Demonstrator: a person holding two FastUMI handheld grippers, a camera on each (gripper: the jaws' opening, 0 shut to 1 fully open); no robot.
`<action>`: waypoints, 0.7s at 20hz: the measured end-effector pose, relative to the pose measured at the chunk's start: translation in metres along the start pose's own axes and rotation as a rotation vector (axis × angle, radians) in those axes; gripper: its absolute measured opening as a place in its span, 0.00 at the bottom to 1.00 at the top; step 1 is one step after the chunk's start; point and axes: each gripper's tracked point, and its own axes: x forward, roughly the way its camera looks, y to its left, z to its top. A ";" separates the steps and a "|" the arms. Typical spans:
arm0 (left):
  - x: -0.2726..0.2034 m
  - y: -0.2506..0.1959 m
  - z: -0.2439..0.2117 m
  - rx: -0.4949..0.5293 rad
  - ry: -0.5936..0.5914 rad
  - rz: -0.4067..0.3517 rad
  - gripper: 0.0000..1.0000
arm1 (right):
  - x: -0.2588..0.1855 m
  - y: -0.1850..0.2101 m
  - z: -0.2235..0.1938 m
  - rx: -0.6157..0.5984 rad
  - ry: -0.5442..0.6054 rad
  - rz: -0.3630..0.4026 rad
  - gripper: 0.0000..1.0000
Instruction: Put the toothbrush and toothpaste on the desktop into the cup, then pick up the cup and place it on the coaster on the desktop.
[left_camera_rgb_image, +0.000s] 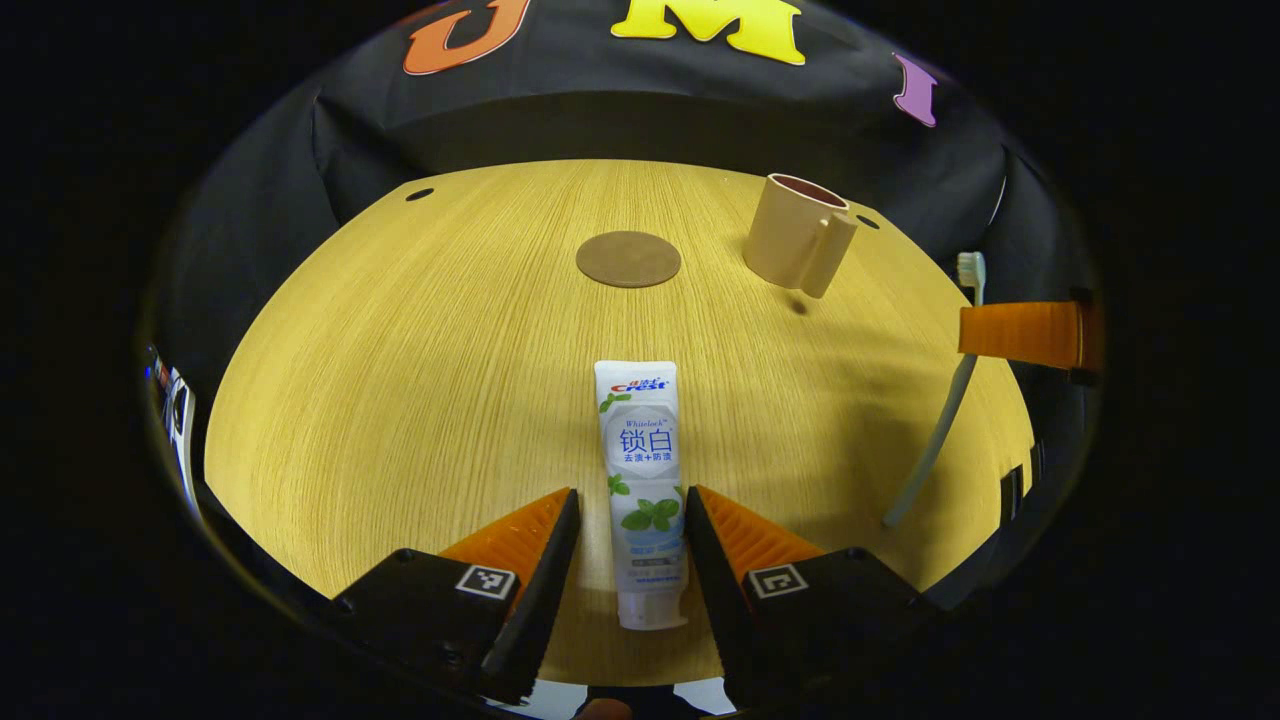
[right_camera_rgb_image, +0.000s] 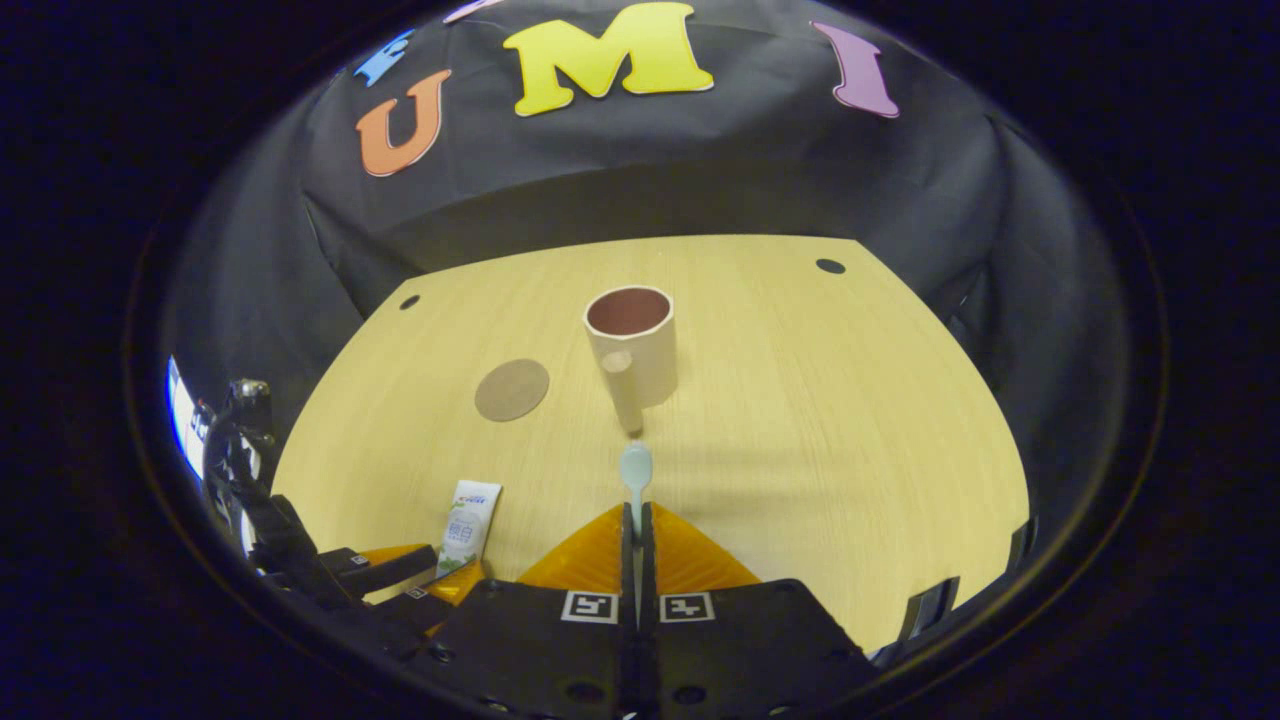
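A white toothpaste tube (left_camera_rgb_image: 640, 470) lies flat on the wooden table (left_camera_rgb_image: 400, 400), cap end towards me. My left gripper (left_camera_rgb_image: 632, 492) stands open with one finger on each side of the tube. The right gripper (right_camera_rgb_image: 637, 510) is shut on a pale toothbrush (right_camera_rgb_image: 636, 468), whose head points at the beige cup (right_camera_rgb_image: 632, 345). In the left gripper view the toothbrush (left_camera_rgb_image: 945, 420) hangs off the table in the right gripper (left_camera_rgb_image: 1020, 335), to the right of the cup (left_camera_rgb_image: 797, 235). The round brown coaster (left_camera_rgb_image: 628, 259) lies left of the cup, bare.
The cup stands upright with its handle towards the toothbrush. In the right gripper view the toothpaste (right_camera_rgb_image: 468, 525) and the left gripper (right_camera_rgb_image: 430, 572) sit at the lower left, the coaster (right_camera_rgb_image: 512, 389) behind them. Small holes (right_camera_rgb_image: 829, 266) mark the table's far corners.
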 end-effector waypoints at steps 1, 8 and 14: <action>0.001 -0.001 0.001 -0.001 -0.002 0.001 0.68 | -0.002 0.000 0.001 -0.003 -0.003 0.001 0.00; 0.004 0.005 0.003 -0.003 0.021 0.023 0.45 | -0.016 -0.008 0.012 -0.020 -0.052 0.008 0.00; -0.009 0.010 0.013 -0.038 -0.018 -0.015 0.39 | -0.016 -0.017 0.031 -0.015 -0.102 0.026 0.00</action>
